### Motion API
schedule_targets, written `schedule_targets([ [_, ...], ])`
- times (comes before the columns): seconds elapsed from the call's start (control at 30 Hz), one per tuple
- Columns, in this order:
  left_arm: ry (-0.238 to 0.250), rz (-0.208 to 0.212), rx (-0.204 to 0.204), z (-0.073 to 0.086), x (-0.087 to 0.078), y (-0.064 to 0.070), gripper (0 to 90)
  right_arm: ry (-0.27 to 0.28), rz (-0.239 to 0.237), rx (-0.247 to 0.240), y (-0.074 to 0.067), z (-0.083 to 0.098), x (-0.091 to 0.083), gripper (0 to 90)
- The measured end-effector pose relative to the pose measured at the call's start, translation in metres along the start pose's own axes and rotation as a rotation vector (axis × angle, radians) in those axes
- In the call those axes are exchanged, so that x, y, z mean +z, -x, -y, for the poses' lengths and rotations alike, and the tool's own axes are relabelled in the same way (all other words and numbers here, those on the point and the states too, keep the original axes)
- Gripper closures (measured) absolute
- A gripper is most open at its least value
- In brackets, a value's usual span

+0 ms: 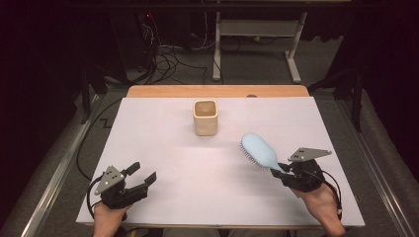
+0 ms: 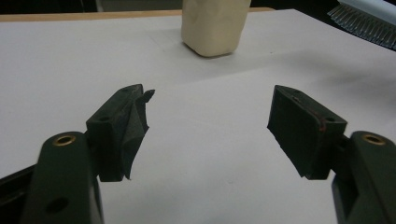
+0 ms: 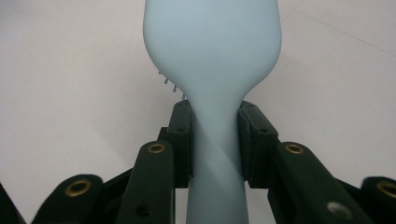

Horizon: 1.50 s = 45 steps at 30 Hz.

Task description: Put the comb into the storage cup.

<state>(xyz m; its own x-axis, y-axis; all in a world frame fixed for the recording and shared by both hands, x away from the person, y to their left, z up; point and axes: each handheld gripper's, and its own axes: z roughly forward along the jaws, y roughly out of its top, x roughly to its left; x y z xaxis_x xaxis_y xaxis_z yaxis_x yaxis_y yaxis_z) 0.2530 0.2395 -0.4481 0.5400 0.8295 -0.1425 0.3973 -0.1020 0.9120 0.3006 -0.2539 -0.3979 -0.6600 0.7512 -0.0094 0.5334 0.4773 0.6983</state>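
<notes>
We see the left hand-held gripper (image 1: 145, 175) low over the worktop (image 1: 163, 148), jaws apart, empty. The cream cup (image 1: 205, 117) stands mid-worktop; its contents are unclear. The right hand-held gripper (image 1: 278, 171) clamps the blue hairbrush (image 1: 259, 149) by its handle, head raised toward the cup.

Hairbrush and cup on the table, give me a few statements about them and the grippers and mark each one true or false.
1. The right gripper is clamped on the handle of the light blue hairbrush. True.
2. The hairbrush stands inside the cream cup. False: it is apart from the cup, held over the white table to the cup's right.
3. The left gripper is open with nothing between its jaws. True.
4. The cup lies tipped on its side. False: it stands upright, opening upward.
5. The left gripper touches the cup. False: it sits near the table's front edge, well clear of it.
</notes>
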Motion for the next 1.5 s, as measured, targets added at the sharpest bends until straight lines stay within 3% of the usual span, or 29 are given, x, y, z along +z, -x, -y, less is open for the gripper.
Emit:
schedule_targets([
  [0.73, -0.016, 0.092, 0.005, -0.013, 0.019, 0.023, 27.9, 0.054, -0.065, -0.049, -0.025, -0.015, 0.004, 70.5],
  [1.5, -0.033, 0.181, 0.025, -0.020, 0.042, 0.045, 27.6, 0.042, -0.101, -0.085, -0.041, -0.020, 0.018, 70.5],
])
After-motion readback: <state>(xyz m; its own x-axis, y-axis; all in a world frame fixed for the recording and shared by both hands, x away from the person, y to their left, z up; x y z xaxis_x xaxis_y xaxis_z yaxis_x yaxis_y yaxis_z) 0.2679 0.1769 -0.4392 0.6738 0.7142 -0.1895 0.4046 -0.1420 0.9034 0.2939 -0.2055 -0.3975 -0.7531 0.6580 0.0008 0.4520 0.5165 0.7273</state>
